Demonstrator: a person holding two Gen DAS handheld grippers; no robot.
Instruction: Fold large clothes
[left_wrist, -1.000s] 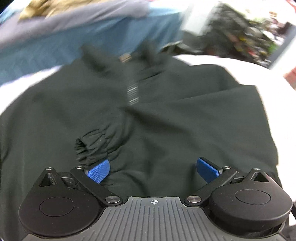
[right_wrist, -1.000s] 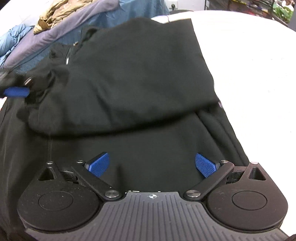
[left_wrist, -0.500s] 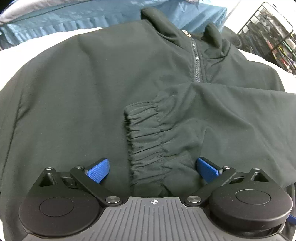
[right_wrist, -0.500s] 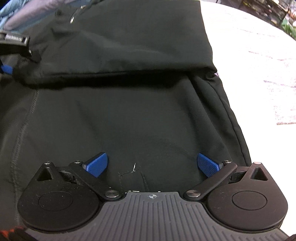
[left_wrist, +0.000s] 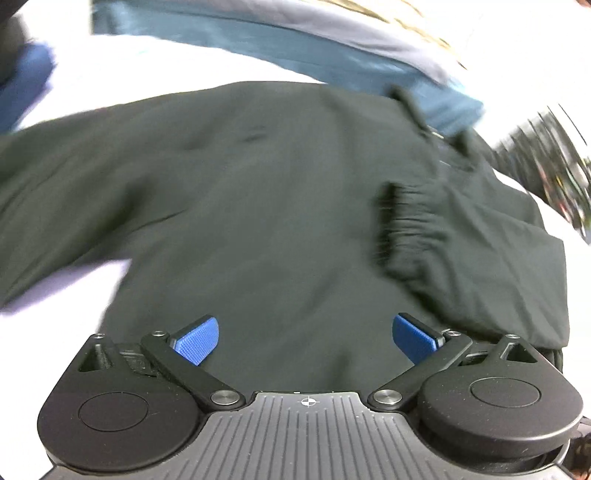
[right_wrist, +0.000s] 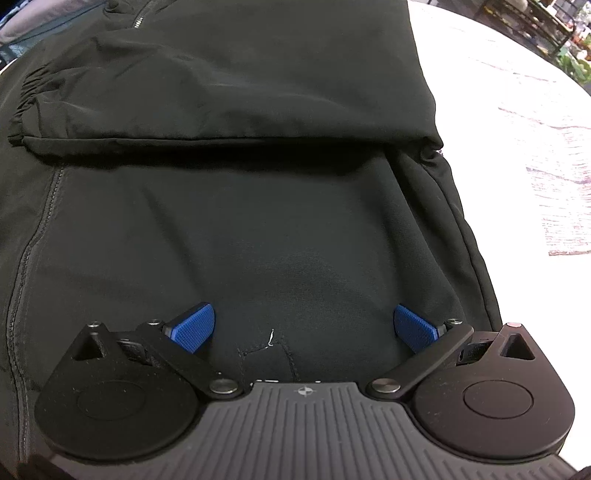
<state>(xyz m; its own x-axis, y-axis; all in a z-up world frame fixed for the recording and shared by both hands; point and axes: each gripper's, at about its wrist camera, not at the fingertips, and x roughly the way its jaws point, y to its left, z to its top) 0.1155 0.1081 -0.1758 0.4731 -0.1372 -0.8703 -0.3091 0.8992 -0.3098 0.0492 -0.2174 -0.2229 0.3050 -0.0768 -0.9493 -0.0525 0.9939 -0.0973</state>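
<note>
A black zip jacket (left_wrist: 258, 192) lies spread on a white surface. One sleeve is folded across its front, its gathered cuff (left_wrist: 406, 229) to the right in the blurred left wrist view. My left gripper (left_wrist: 306, 338) is open and empty just above the jacket body. In the right wrist view the jacket (right_wrist: 258, 229) fills the frame, with the folded sleeve (right_wrist: 229, 99) lying across it and the cuff (right_wrist: 27, 92) at far left. My right gripper (right_wrist: 303, 328) is open and empty, low over the jacket's lower part.
A pile of other clothes, blue and grey (left_wrist: 295, 40), lies behind the jacket. The white surface (right_wrist: 517, 147) extends to the right of the jacket. A dark wire rack (left_wrist: 546, 155) stands at the far right.
My left gripper has swung left, so the cuff that lay between its fingers now sits off to the right. My right gripper has edged slightly forward over the jacket. The left gripper is gone from the right wrist view.
</note>
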